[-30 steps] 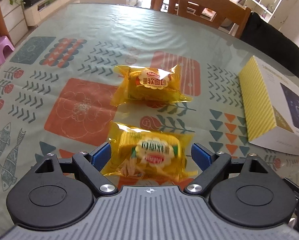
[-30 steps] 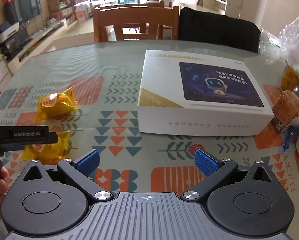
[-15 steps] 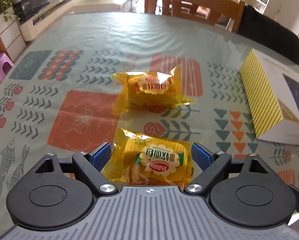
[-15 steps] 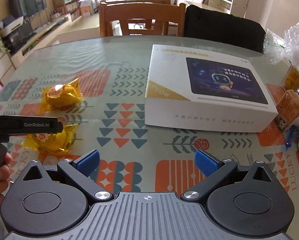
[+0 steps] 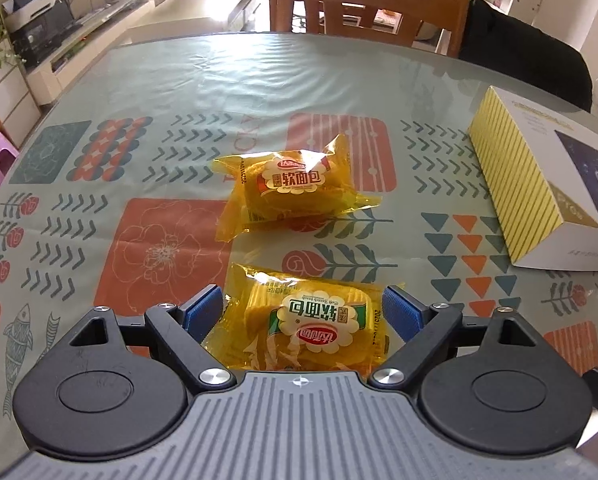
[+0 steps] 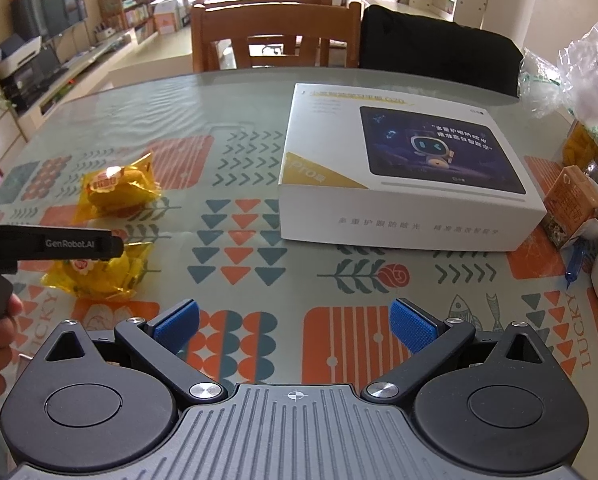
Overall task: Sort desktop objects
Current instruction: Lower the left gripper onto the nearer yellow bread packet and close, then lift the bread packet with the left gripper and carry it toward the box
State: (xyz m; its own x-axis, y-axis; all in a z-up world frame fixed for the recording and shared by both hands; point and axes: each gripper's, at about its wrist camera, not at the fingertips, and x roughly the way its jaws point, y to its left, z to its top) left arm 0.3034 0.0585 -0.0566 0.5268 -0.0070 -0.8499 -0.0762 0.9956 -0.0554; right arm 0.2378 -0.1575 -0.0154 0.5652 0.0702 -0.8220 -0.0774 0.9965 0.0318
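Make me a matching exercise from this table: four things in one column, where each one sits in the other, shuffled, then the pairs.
Things
1. near bread packet
2. far bread packet
3. white box
4. right claw

Places
A. beyond the other packet, untouched
B. open over bare tablecloth, holding nothing
C. between the open pads of the left claw
D. lying flat, to the right of both packets

Pairs: 1-C, 2-A, 3-D, 4-B
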